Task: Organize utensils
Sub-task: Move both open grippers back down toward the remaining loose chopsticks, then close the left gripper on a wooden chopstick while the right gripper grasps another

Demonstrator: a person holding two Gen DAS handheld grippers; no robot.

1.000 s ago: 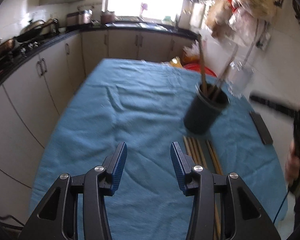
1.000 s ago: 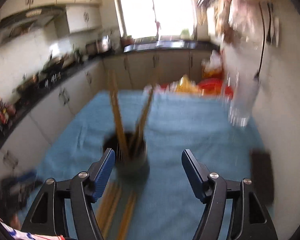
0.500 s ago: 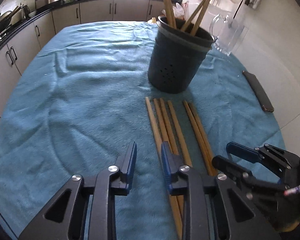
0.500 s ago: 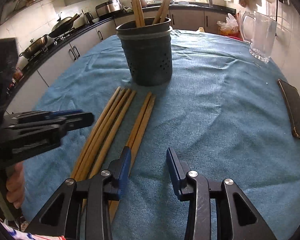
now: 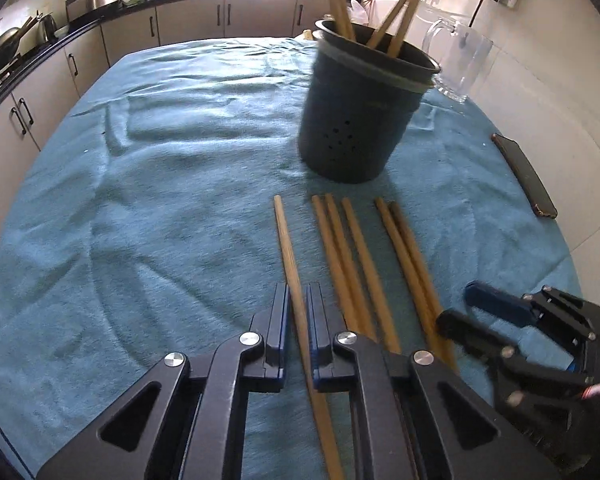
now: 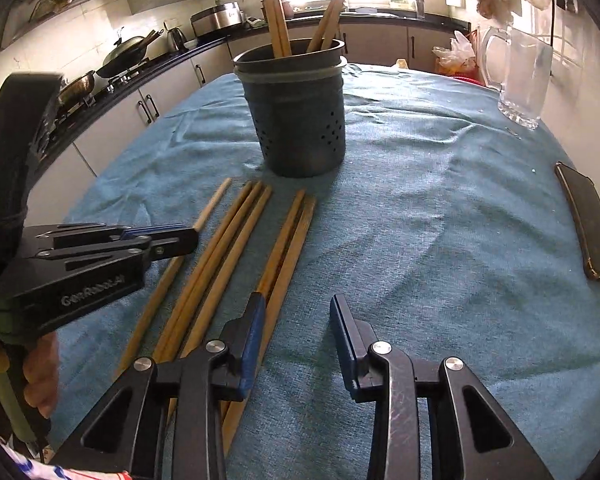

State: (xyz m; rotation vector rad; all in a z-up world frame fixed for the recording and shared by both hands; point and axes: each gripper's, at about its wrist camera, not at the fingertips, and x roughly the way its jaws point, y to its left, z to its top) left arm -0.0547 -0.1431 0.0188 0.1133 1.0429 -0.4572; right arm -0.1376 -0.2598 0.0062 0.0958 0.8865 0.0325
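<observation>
Six long, pale brown wooden chopsticks lie on the blue cloth (image 5: 148, 208) in the lower middle of the frame, in front of the dark perforated holder (image 5: 360, 116). One chopstick (image 5: 288, 248) is clamped in the left gripper (image 5: 299, 312), apart from the other chopsticks (image 5: 352, 256). The right gripper (image 6: 298, 328) is open over the cloth.

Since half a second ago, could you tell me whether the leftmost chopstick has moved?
Yes. The leftmost chopstick, clamped in the left gripper, has shifted left, away from the other chopsticks below the holder.
</observation>
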